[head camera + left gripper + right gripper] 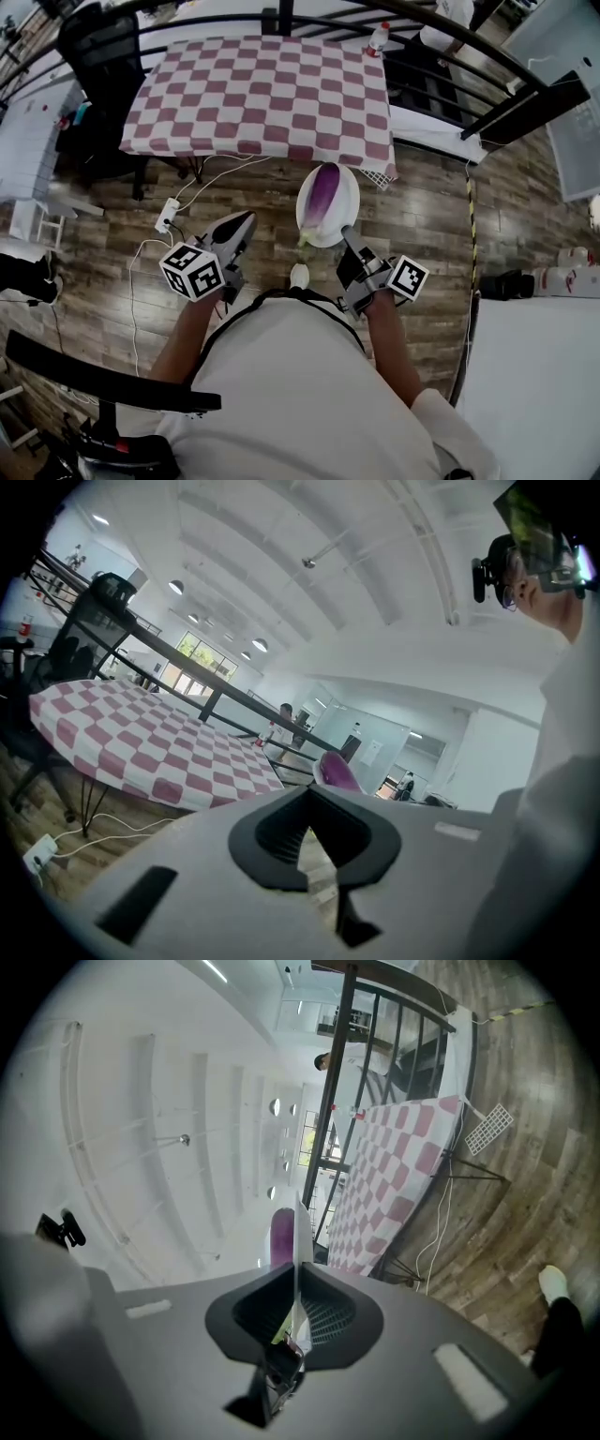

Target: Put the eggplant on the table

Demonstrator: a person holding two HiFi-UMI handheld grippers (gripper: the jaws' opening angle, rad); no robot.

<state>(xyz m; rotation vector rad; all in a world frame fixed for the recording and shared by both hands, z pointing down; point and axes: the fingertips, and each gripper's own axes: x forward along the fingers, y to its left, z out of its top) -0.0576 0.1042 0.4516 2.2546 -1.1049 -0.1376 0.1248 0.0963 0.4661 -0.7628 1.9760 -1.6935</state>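
A purple eggplant [322, 197] lies on a white plate [350, 190] held above the wooden floor, just short of the table with the red-and-white checked cloth [262, 94]. My right gripper [347, 232] is shut on the plate's near rim. In the right gripper view the plate [301, 1227] stands edge-on between the jaws, the eggplant [280, 1237] beside it and the table [394, 1176] beyond. My left gripper [241, 225] hangs to the plate's left, shut, with nothing in it. The left gripper view shows the eggplant [337, 771] past the closed jaws and the table [141, 742] on the left.
A bottle [378, 37] stands at the table's far right edge, by a black railing. A black chair [103, 47] is left of the table. A power strip [167, 214] with cables lies on the floor. A white grid panel [377, 177] hangs under the table's near right corner.
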